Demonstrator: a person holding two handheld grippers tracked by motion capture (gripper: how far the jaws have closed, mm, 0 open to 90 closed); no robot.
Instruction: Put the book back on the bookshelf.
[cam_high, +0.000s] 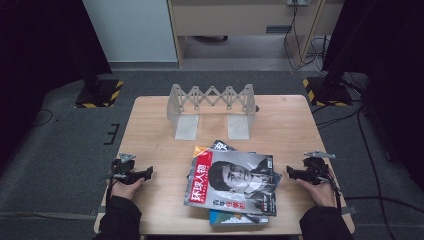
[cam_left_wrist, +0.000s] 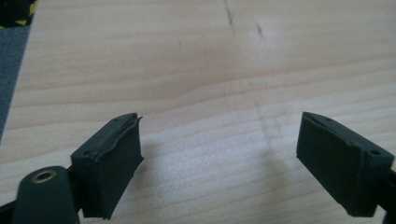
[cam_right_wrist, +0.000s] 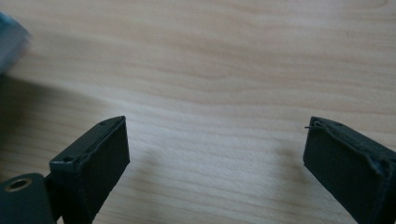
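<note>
Magazines lie between left claw and right claw.

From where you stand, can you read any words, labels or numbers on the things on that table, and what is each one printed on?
"环球人物": large white characters down the red strip on the cover of the top magazine.
Smaller print low on that cover: too small to read.
White marks on the dark magazine corner poking out behind: too blurred to read.
The blue magazine at the bottom of the pile, the folding rack and both grippers: no readable text.

Lower mags mostly hidden under top magazine
</note>
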